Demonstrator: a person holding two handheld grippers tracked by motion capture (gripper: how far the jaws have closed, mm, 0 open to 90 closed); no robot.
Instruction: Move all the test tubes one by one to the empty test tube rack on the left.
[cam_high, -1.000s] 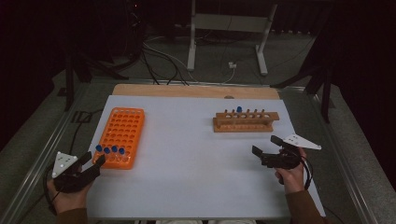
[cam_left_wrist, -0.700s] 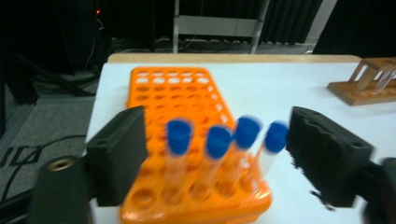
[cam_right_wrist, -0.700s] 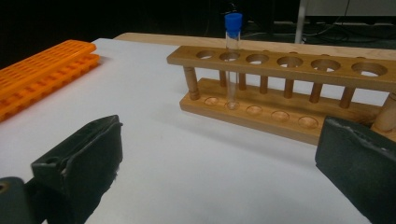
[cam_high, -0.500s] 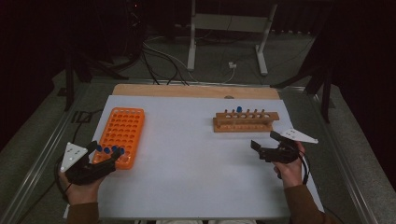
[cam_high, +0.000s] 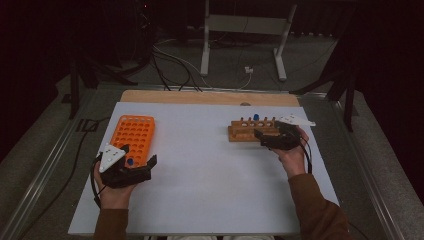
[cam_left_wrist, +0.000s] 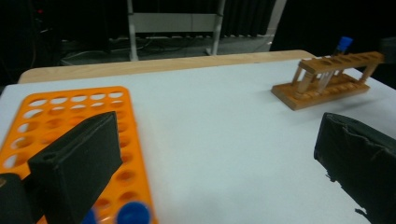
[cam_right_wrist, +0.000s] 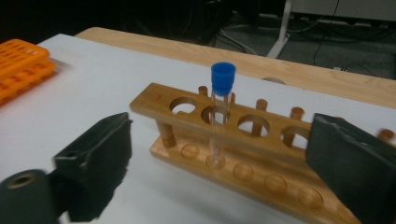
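Your left gripper (cam_high: 141, 165) has its jaws spread wide with nothing between them; they have just been opening, and in the left gripper view one black pad sits over the near end of the orange rack (cam_left_wrist: 70, 135) while the other hangs above bare white table (cam_high: 210, 170). Compared with a second ago this gripper has slid in along the near edge of that rack, where blue-capped tubes (cam_left_wrist: 134, 212) stand in the closest holes, so you look set to let go of one tube there or to pick the next. Your right gripper (cam_high: 264, 138) also stands apart and empty, though its jaws have just been narrowing a little; a second ago it hung over open table, and now it is up against the wooden rack (cam_high: 252, 131). In the right gripper view the single blue-capped tube (cam_right_wrist: 220, 114) stands upright in a hole of the wooden rack, between and beyond the two pads, not touched by either. Judging from this, that tube is your right hand's next target.
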